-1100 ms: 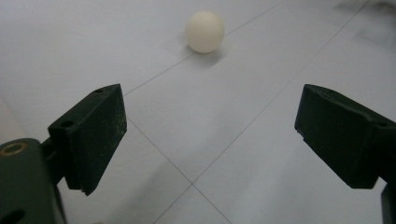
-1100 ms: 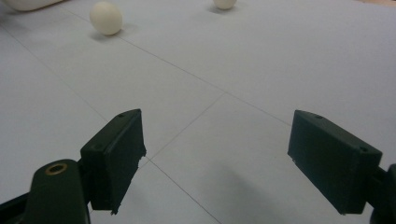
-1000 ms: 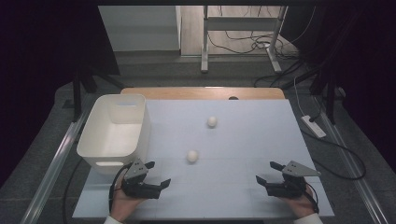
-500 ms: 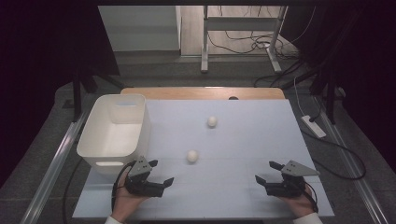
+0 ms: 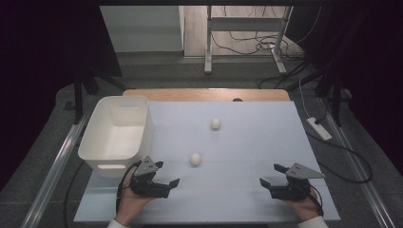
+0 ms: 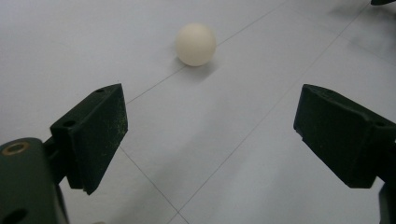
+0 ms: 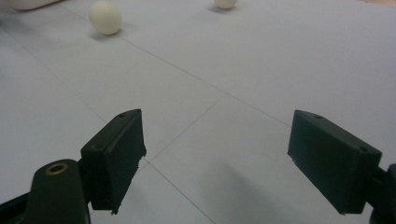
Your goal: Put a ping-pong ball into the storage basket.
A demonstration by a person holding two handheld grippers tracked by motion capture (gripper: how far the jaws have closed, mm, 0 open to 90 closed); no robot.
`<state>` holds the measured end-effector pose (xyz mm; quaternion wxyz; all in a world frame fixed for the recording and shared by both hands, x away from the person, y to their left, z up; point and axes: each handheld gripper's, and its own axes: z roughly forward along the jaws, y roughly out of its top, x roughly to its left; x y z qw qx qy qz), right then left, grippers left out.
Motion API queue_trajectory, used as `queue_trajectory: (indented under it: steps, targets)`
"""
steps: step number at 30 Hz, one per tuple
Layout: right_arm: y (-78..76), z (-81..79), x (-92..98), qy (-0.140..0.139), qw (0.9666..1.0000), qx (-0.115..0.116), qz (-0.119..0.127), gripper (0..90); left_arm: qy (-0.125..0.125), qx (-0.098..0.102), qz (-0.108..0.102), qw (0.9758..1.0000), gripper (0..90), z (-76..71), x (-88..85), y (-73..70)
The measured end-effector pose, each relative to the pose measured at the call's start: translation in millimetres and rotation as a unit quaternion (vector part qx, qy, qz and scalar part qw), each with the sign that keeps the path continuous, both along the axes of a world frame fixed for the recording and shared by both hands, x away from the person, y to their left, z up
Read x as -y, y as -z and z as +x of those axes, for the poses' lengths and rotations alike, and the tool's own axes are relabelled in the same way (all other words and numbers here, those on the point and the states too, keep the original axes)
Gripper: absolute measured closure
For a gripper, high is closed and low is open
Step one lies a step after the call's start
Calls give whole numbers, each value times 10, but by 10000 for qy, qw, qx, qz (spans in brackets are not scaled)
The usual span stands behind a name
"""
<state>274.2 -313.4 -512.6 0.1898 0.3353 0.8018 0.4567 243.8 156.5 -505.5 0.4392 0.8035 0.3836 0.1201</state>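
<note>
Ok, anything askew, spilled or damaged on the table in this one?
Nothing stands out. Two white balls, the near ball and the far ball, sit loose on the table; the white bin stands upright. Left gripper and right gripper are open.

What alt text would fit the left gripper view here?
The left gripper is open, its two black jaws wide apart above a pale table, with a cream ball resting on the surface ahead, nearer the left jaw's side. Thin lines cross the tabletop.
</note>
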Motion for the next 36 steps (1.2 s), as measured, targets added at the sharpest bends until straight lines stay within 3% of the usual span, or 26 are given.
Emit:
queue_trajectory:
  steps: [36]
  targets:
    - [-6, -3, 1, 32, 10000, 26, -23, 185, 248, 89, -45, 9996, 105, 177, 204, -209]
